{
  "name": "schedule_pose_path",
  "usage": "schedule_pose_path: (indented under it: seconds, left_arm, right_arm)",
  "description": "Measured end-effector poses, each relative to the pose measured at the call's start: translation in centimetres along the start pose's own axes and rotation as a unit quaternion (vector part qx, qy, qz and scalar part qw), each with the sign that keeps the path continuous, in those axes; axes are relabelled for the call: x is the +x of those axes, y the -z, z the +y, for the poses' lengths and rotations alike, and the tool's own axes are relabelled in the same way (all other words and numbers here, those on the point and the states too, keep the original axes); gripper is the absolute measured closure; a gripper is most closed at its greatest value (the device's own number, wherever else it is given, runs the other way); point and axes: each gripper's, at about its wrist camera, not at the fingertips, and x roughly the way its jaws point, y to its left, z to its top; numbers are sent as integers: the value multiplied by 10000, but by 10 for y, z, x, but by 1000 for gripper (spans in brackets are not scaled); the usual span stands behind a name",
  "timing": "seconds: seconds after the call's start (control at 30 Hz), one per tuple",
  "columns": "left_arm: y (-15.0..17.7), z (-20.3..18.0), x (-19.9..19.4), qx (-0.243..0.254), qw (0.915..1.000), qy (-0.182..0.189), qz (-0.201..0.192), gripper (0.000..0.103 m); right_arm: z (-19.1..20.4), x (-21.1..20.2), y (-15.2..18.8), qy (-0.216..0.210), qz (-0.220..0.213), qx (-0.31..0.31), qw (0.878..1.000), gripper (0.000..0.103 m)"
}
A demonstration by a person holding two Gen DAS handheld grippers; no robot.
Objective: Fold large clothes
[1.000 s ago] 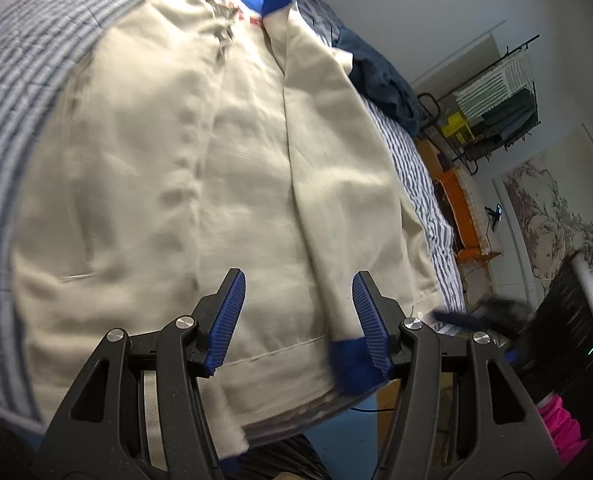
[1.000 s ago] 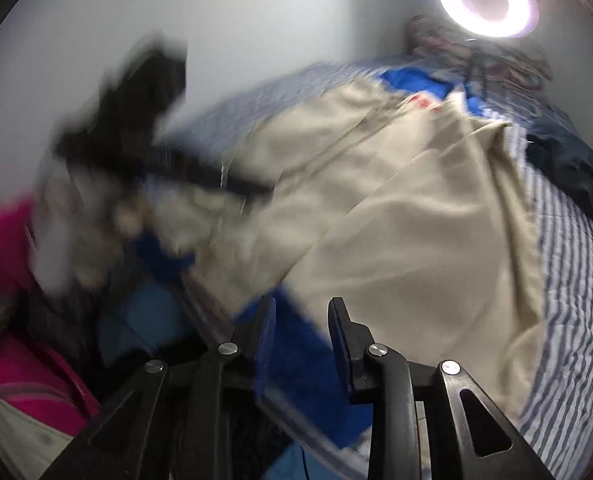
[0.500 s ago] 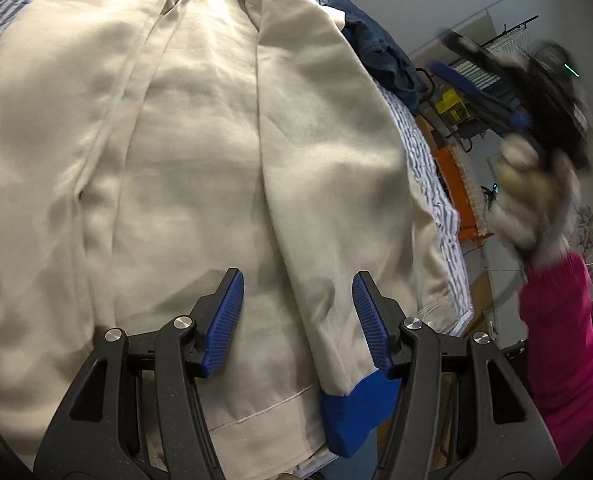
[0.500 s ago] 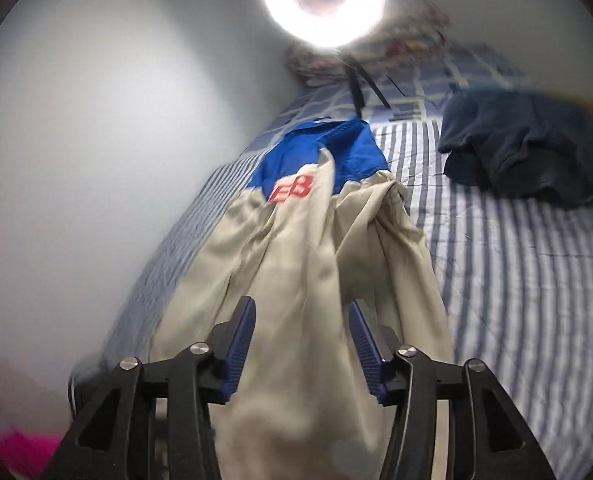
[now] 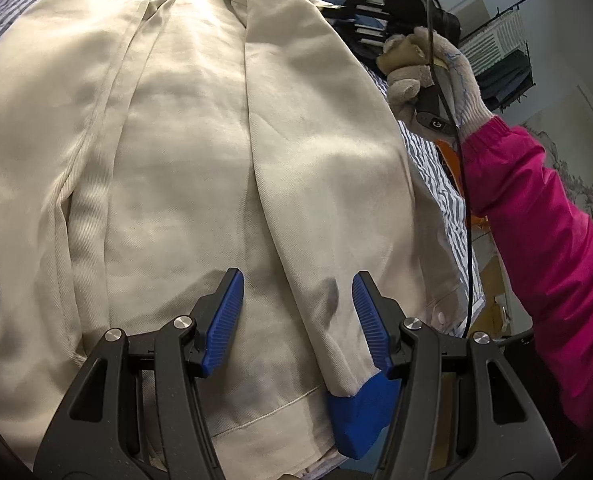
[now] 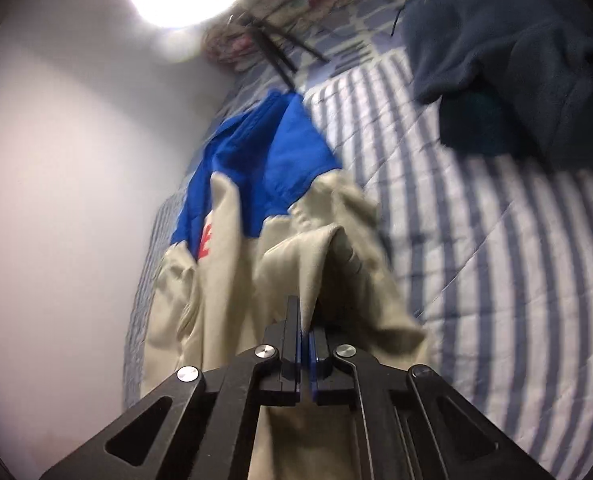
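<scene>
Where grey wall (image 6: 76,208) meets striped bedsheet (image 6: 496,260), beige jacket (image 5: 200,160) outspread.

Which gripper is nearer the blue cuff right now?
Left. The left gripper hangs open right over the blue cuff. The right gripper is farther up the jacket, shut on its edge.

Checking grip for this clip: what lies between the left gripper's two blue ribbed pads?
In the left wrist view, the cream jacket's folded-in sleeve runs between the left gripper's open pads, untouched. Its blue cuff lies just below the right pad.
</scene>
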Motion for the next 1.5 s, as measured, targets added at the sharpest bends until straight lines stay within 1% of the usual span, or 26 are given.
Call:
schedule_pose_path:
  seconds: [0.03, 0.1, 0.17, 0.2, 0.3, 0.43, 0.47, 0.5, 0.53, 0.57, 0.6, 0.63, 0.7, 0.77, 0.83, 0.9, 0.93, 0.97, 1.0, 1.07, 1.1, 1.13, 1.17, 1.2, 1.37, 1.5]
  left_arm:
    - [-1, -1, 0, -50, 10000, 0, 14, 46]
    - [-2, -3, -1, -116, 9999, -35, 15, 46]
    - [-5, -7, 4, -203, 9998, -28, 14, 46]
    - [-7, -9, 7, -215, 9998, -16, 18, 46]
    - [-8, -16, 15, -245, 9997, -77, -5, 46]
    - [-8, -22, 19, -291, 9995, -103, -15, 47]
    - [-8, -24, 19, -305, 9995, -19, 26, 58]
    - [-7, -25, 21, -346, 9993, 77, 108, 67]
    - [-6, -24, 22, -391, 9989, 160, 199, 79]
    - [-5, -27, 26, -402, 9987, 187, 260, 86]
    - [-2, -30, 28, -398, 9986, 202, 271, 93]
    - [2, -33, 30, -431, 9984, 261, 256, 99]
    - [7, -37, 33, -608, 9968, 468, 225, 100]
    - [12, -43, 34, -677, 9954, 632, 236, 102]
    - [19, -50, 31, -714, 9936, 834, 248, 102]
    - [29, -56, 33, -815, 9886, 1224, 312, 102]
    - [31, -58, 35, -819, 9889, 1178, 378, 102]
    - [33, -59, 39, -757, 9917, 959, 411, 102]
    - [34, -58, 41, -740, 9929, 818, 436, 102]
    - [32, -52, 43, -962, 9912, 797, 448, 99]
    - [29, -50, 42, -1022, 9901, 820, 496, 95]
    - [26, -48, 39, -1020, 9904, 792, 502, 77]
    - [24, -47, 35, -1007, 9914, 728, 423, 52]
    - [24, -46, 27, -991, 9920, 727, 280, 45]
    - [28, -51, 10, -698, 9956, 617, 61, 44]
    - [35, -53, 9, -567, 9972, 482, 120, 45]
  right_arm:
    - [0, -7, -4, -3, -105, -67, 9999, 103]
    - [-8, -43, -14, -90, -624, -150, 9979, 103]
    - [-33, -71, -25, -59, -998, 78, 9950, 103]
    - [-56, -82, -32, 103, -1124, 377, 9929, 103]
    - [-109, -87, -43, 214, -1200, 1165, 9857, 103]
    - [-105, -56, -52, 865, -858, 789, 9894, 103]
    - [-103, -48, -55, 790, -749, 769, 9911, 102]
    - [-103, -44, -57, 576, -685, 856, 9923, 97]
    - [-102, -44, -57, 478, -671, 904, 9925, 94]
    - [-102, -46, -57, 370, -677, 946, 9925, 89]
    - [-101, -48, -57, 338, -679, 923, 9928, 75]
    - [-99, -55, -52, 364, -673, 903, 9930, 65]
    - [-103, -64, -47, 335, -636, 990, 9925, 62]
    - [-108, -68, -46, 237, -604, 1050, 9923, 65]
    - [-106, -75, -47, 383, -662, 828, 9936, 102]
    - [-95, -81, -56, 1077, -796, 405, 9902, 103]
    - [-95, -86, -57, 1269, -855, 356, 9876, 103]
    - [-98, -91, -62, 1355, -949, 454, 9852, 103]
    - [-101, -97, -64, 1259, -1031, 605, 9848, 103]
    - [-104, -109, -61, 1027, -1079, 774, 9858, 98]
    - [-107, -114, -56, 740, -958, 898, 9886, 91]
    - [-109, -118, -52, 584, -886, 943, 9899, 74]
    - [-108, -127, -42, 511, -834, 925, 9909, 71]
    - [-107, -136, -33, 463, -817, 857, 9919, 71]
    - [-93, -183, 30, 102, -652, 653, 9957, 71]
    - [-70, -211, 100, 145, -366, 234, 9989, 71]
